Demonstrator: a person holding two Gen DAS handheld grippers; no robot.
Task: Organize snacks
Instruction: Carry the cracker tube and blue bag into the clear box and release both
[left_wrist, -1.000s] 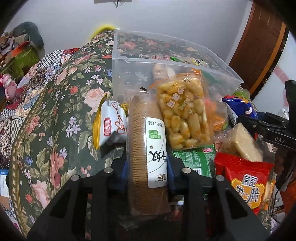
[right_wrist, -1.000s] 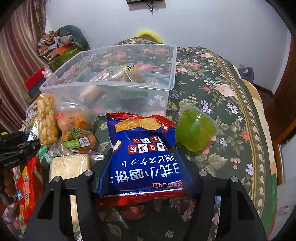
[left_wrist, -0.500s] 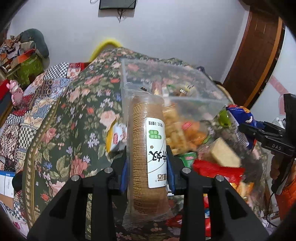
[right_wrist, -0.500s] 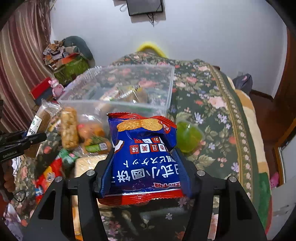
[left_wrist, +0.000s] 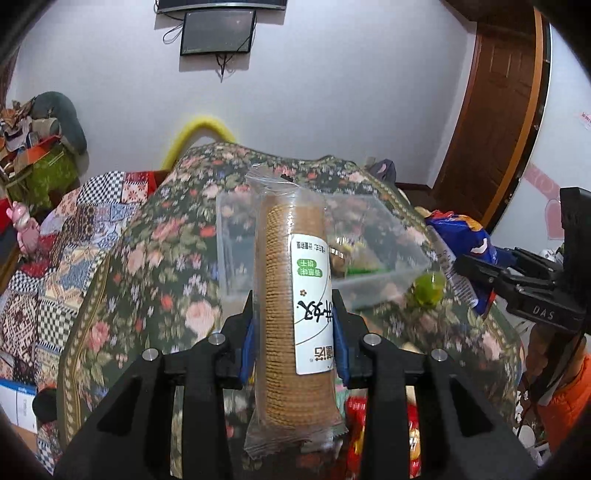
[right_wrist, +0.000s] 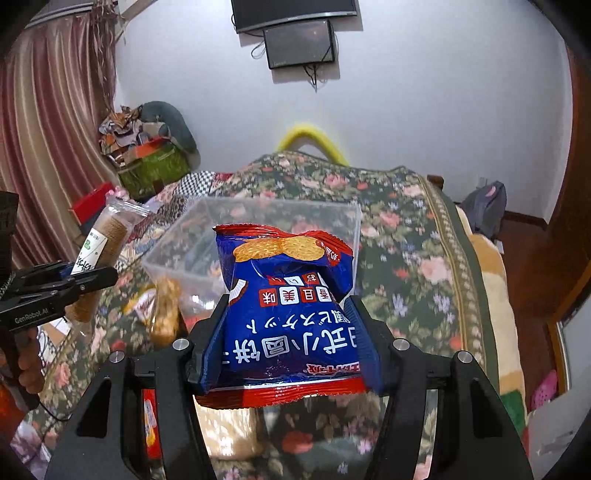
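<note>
Blue-red snack bag (right_wrist: 291, 325), floral tablecloth (right_wrist: 413, 266)

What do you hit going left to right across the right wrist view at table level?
Left gripper holding the cracker sleeve → orange puffed-snack bag → clear plastic bin → blue biscuit bag clamped in the right gripper → bare floral tablecloth.

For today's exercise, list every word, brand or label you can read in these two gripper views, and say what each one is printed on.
"DAS": side of the right gripper.
"GenRobot.AI": side of the left gripper.
Blue biscuit bag: large white characters and boxed red ones, seen upside down; not safely readable.
Biscuit sleeve: white label with dark characters and green tags, upside down; small print too blurred.
</note>
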